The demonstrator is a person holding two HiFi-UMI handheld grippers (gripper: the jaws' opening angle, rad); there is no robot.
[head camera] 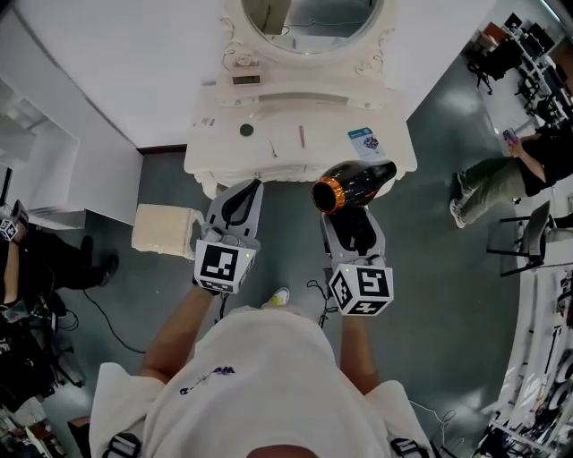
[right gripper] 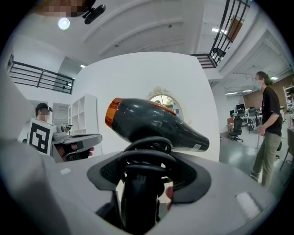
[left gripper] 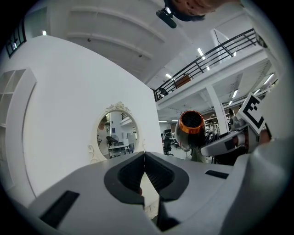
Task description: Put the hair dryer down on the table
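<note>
Gripping the hair dryer (right gripper: 151, 121) by its handle, the right claw (right gripper: 147, 170) had its 2 jaws spread wide and pressed against that handle. Loops of black cord (right gripper: 146, 151) were bunched round the handle between them. The dryer was black with an orange ring at its back end. Its body lay roughly level above the claw, with the orange end toward the person's left and the nozzle toward the right.

In the head view the dryer was carried in the air, and its body showed against the front edge of the white worktop (head camera: 295, 165). The claw below it was out over the grey floor (head camera: 295, 224).

The left claw (left gripper: 144, 172) was held level just beside the right, to the left of the dryer. Its 2 jaws were pressed together with nothing between them.

An oval mirror (head camera: 309, 13) in a carved white frame stood at the back of the worktop. A small dark round thing (head camera: 246, 130) lay on the surface, and a blue and white card (head camera: 364, 141) lay near the right front. A beige padded stool (head camera: 166, 231) sat on the floor at the worktop's left corner. A person in a dark top (head camera: 501, 179) stood on the floor at the right, well apart.
</note>
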